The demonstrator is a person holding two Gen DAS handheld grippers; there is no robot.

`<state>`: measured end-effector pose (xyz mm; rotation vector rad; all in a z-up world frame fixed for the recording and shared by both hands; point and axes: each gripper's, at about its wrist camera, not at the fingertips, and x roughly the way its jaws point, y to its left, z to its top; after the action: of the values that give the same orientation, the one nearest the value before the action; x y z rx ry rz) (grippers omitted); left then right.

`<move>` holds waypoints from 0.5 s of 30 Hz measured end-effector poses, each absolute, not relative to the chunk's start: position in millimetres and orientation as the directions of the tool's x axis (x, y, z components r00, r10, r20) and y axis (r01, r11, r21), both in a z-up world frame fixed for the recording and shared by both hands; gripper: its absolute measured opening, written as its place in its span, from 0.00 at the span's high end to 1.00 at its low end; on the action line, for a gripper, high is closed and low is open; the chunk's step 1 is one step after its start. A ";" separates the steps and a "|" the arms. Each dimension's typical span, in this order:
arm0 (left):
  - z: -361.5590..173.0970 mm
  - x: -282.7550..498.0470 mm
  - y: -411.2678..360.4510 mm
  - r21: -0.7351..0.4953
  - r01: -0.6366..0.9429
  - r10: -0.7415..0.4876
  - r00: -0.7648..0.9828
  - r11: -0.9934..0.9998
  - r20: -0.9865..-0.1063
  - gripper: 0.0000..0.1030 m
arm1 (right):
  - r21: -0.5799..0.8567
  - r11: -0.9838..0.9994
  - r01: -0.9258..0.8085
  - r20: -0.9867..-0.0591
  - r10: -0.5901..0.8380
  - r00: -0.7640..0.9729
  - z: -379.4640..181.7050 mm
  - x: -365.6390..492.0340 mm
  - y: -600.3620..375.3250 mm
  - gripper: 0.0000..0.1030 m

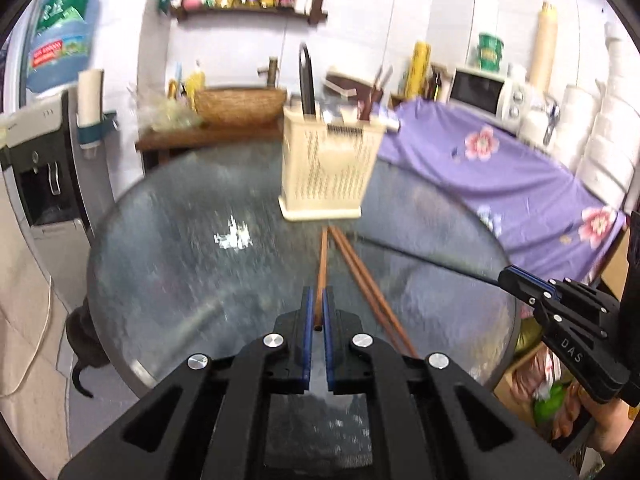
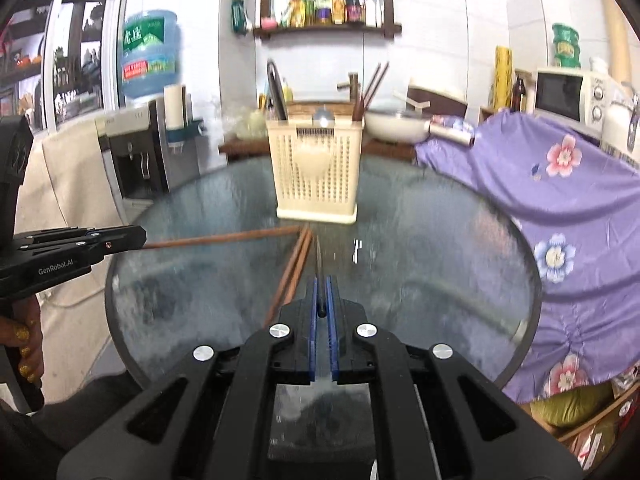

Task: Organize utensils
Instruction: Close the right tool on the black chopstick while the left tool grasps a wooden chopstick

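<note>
A cream perforated utensil holder (image 1: 330, 168) stands on the round glass table (image 1: 168, 264), with a black utensil and chopsticks in it; it also shows in the right wrist view (image 2: 318, 172). My left gripper (image 1: 318, 300) is shut on a brown wooden chopstick (image 1: 321, 264) pointing toward the holder. Two more chopsticks (image 1: 370, 288) lie on the glass to its right. My right gripper (image 2: 322, 292) is shut on a thin dark metal utensil (image 2: 319, 264), also seen from the left wrist view (image 1: 420, 258). The left gripper's chopstick (image 2: 224, 239) crosses the right wrist view.
A purple flowered cloth (image 1: 500, 176) covers furniture right of the table. A water dispenser (image 1: 44, 168) stands at the left. A wooden bench with a basket (image 1: 240, 106) and a microwave (image 1: 484, 94) lie behind. Boxes and bags (image 1: 552, 396) sit on the floor at the right.
</note>
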<state>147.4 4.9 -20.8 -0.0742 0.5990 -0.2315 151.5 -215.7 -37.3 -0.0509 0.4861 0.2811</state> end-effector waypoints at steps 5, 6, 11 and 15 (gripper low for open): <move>3.5 152.1 6.7 -0.145 0.196 -0.242 0.835 0.970 -0.494 0.96 | 0.009 0.956 -0.293 -0.418 0.270 0.867 -9.9 160.0 -213.5 0.95; 6.1 154.6 6.2 -0.148 0.200 -0.248 0.835 0.968 -0.491 0.96 | 0.011 0.955 -0.295 -0.419 0.273 0.866 -8.2 161.9 -213.6 0.95; -6.0 157.6 13.7 -0.179 0.198 -0.265 0.803 0.964 -0.534 0.96 | 0.028 0.955 -0.297 -0.460 0.276 0.844 -16.8 170.4 -214.4 0.95; -31.9 161.8 16.0 -0.191 0.205 -0.280 0.728 0.960 -0.626 0.85 | 0.072 0.952 -0.298 -0.555 0.286 0.781 -48.5 178.0 -216.7 0.94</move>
<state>161.8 16.0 -31.9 -0.1114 0.7064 -0.2678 178.0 -216.7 -48.5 -0.0206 0.5967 0.3156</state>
